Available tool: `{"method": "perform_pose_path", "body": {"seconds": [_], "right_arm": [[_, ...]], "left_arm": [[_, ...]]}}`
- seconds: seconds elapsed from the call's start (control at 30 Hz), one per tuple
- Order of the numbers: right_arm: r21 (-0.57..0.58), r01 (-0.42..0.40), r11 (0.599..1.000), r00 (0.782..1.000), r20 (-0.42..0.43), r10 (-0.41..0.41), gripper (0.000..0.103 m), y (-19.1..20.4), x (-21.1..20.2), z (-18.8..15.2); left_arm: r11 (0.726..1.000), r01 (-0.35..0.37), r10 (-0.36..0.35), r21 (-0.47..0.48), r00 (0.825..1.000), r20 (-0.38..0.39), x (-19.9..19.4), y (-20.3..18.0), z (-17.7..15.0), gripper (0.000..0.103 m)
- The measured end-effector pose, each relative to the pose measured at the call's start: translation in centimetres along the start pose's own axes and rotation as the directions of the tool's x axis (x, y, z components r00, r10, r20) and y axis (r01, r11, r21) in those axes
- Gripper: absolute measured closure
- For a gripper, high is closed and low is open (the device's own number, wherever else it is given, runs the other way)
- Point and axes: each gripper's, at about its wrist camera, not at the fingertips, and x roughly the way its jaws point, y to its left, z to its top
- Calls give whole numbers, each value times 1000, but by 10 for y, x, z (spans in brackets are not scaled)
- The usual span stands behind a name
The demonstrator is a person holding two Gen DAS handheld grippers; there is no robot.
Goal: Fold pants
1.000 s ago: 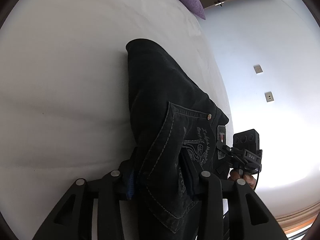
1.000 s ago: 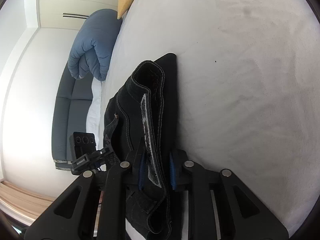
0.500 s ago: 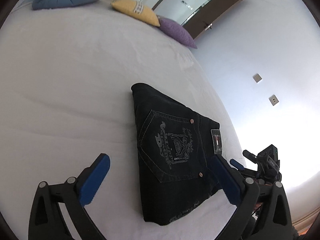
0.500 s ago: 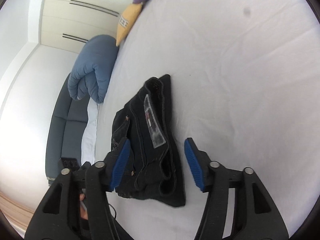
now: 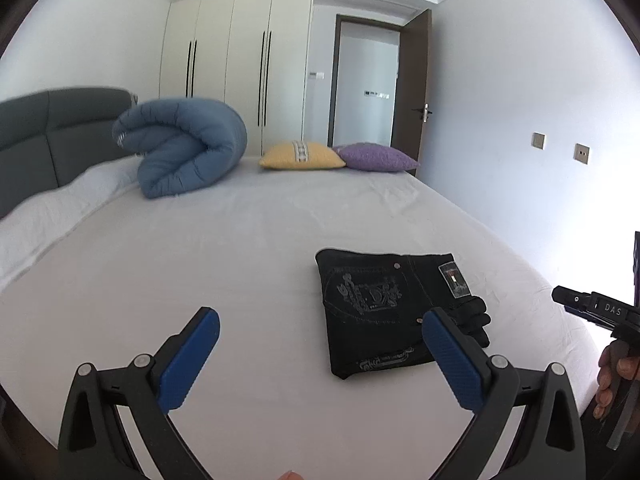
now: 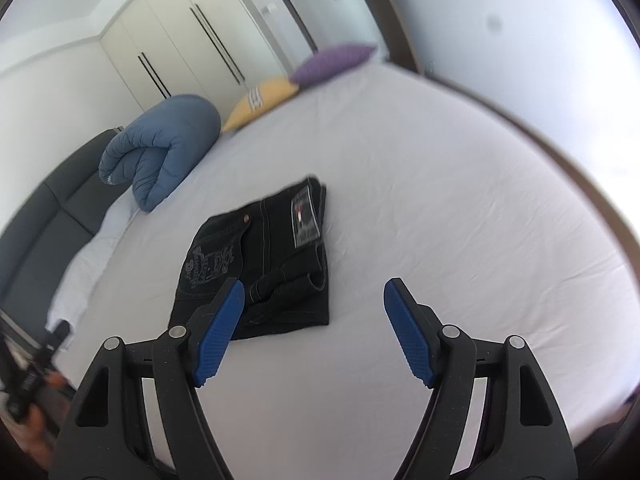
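Observation:
The black pants [image 5: 384, 308] lie folded into a compact rectangle on the white bed, back pocket with pale embroidery facing up. They also show in the right wrist view [image 6: 264, 256]. My left gripper [image 5: 320, 348] is open and empty, raised above the sheet to the left of and nearer than the pants. My right gripper [image 6: 314, 328] is open and empty, held above the sheet just short of the pants' near edge. The right gripper's body shows at the right edge of the left wrist view [image 5: 596, 312].
A rolled blue duvet [image 5: 184, 148] lies by the grey headboard [image 5: 48, 136]. A yellow pillow [image 5: 300, 156] and a purple pillow [image 5: 376, 158] lie at the far end of the bed [image 5: 240, 240]. White wardrobes [image 5: 236, 64] and an open door [image 5: 416, 88] stand behind.
Both grippers held the pants a second ago. They opened, let the folded pants rest on the bed, and pulled back and up.

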Motion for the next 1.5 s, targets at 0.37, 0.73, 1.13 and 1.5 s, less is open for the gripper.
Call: {"method": "perform_pose_path", "body": {"seconds": [0.37, 0.73, 1.13, 1.5], "right_arm": [[-139, 102, 985, 994, 48, -97, 27, 66, -78, -17], [-176, 119, 977, 992, 50, -112, 27, 111, -123, -15], [-194, 164, 967, 985, -14, -170, 27, 113, -99, -25], [-199, 171, 965, 982, -47, -184, 27, 111, -79, -26]], "left_arm": [[987, -137, 135, 85, 990, 38, -41, -15, 32, 0], [981, -136, 156, 141, 978, -138, -11, -42, 25, 0], [992, -75, 100, 97, 952, -289, 13, -54, -2, 0], [996, -90, 89, 14, 932, -351, 25, -37, -8, 0]]}}
